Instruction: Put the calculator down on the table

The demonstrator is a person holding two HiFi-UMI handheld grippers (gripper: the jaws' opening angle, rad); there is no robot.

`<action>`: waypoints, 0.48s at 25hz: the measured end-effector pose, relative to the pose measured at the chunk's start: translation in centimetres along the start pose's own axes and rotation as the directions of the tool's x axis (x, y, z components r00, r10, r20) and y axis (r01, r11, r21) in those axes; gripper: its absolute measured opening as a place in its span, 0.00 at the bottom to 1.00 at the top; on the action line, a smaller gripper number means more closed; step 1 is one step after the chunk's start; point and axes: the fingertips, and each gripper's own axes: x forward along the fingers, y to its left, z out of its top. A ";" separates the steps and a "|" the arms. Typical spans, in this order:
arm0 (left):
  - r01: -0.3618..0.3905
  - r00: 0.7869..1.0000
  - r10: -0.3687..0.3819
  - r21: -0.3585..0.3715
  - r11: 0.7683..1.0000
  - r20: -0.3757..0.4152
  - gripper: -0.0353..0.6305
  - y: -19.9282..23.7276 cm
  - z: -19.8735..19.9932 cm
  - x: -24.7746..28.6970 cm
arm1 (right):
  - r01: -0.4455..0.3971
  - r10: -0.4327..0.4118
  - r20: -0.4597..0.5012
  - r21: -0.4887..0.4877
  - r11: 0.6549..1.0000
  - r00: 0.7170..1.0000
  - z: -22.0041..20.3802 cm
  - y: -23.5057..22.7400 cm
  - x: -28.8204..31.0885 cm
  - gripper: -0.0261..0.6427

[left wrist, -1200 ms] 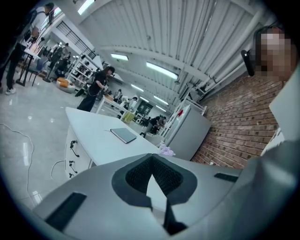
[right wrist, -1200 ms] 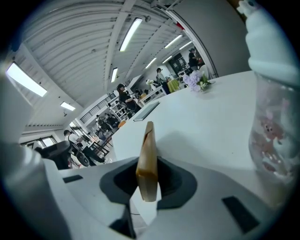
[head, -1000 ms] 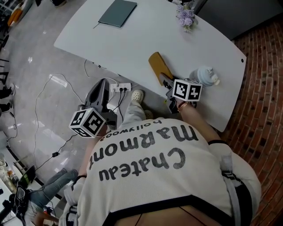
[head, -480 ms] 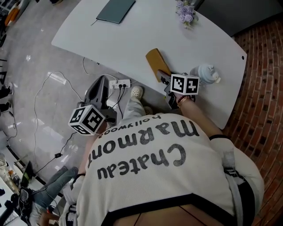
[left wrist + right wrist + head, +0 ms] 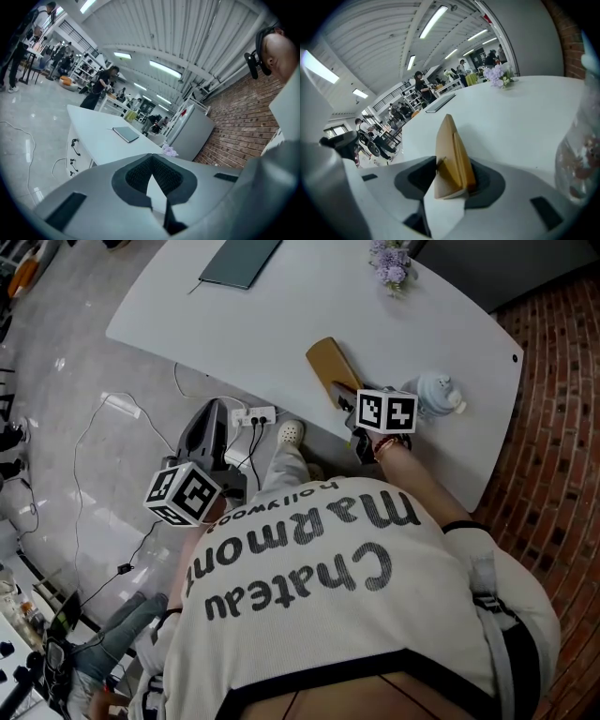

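**A:** On the table [image 5: 281,324], by its near edge, the calculator [image 5: 452,159] looks to be lying down, one end between the right gripper's [image 5: 450,180] jaws. They're opening, with a gap showing on one side.

**B:** and the left gripper [image 5: 151,174]?

**A:** jaws together, nothing in them, held off the table over the floor.

cream sweatshirt [image 5: 319,638], big dark lettering, dark hem band; pale grey left claw [image 5: 151,164].
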 end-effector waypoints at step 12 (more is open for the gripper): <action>-0.017 1.000 0.017 -0.011 1.000 0.009 0.06 -0.1 -0.1 -0.5 | 0.056 -0.056 -0.002 -0.048 0.997 0.998 0.3 -0.9 0.0 0.41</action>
